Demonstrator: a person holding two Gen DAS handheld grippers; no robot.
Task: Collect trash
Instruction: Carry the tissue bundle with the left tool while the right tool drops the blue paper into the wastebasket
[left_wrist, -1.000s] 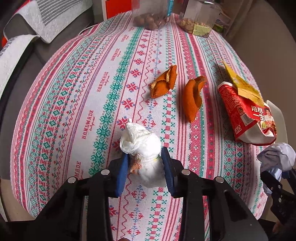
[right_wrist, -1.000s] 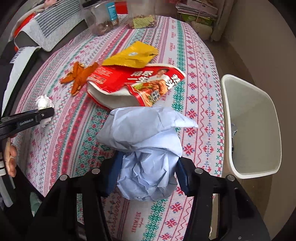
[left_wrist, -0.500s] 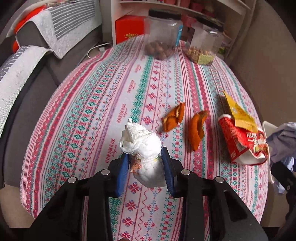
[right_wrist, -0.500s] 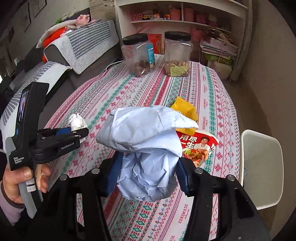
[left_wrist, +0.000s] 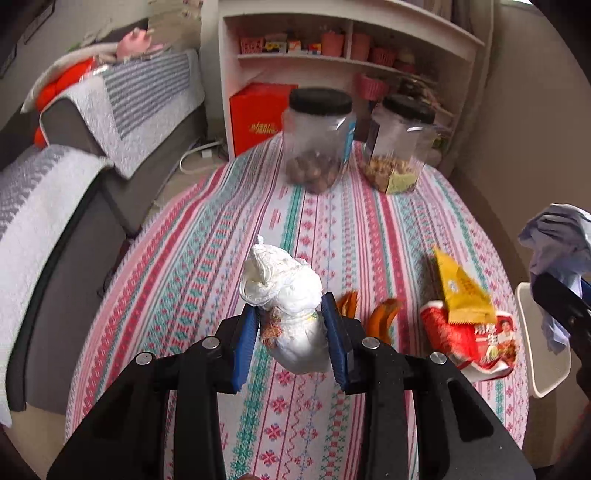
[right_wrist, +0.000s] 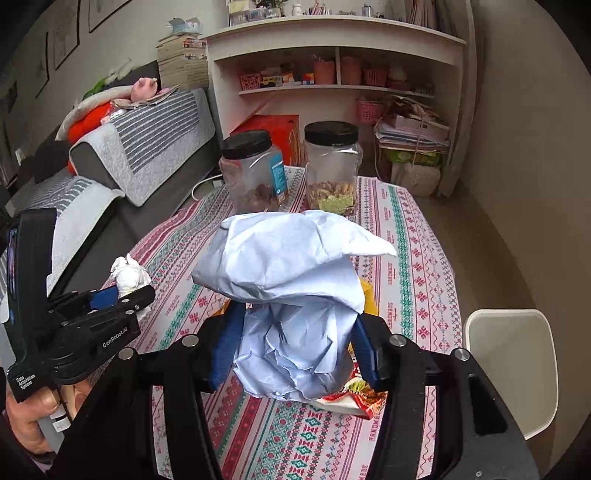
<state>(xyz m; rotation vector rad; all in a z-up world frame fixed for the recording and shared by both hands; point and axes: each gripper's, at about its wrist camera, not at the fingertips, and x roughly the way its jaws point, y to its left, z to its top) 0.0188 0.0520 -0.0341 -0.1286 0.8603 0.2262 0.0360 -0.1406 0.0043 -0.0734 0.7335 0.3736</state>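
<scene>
My left gripper (left_wrist: 291, 332) is shut on a crumpled white tissue wad (left_wrist: 284, 288) and holds it above the patterned tablecloth (left_wrist: 295, 229). My right gripper (right_wrist: 293, 347) is shut on a crumpled pale blue paper ball (right_wrist: 291, 280), also held above the table; the ball shows at the right edge of the left wrist view (left_wrist: 557, 236). On the table lie two orange peels (left_wrist: 384, 317), a red snack bag (left_wrist: 476, 339) and a yellow wrapper (left_wrist: 461, 291). A white trash bin (right_wrist: 513, 365) stands beside the table's right edge.
Two clear jars with black lids (left_wrist: 317, 140) (left_wrist: 399, 147) stand at the table's far end. A sofa with grey striped covers (left_wrist: 74, 177) runs along the left. A white shelf unit (right_wrist: 332, 74) stands behind the table.
Both grippers have risen and tilted up with their loads, so the views now take in the jars, the shelf and the sofa. The trash on the table has not moved.
</scene>
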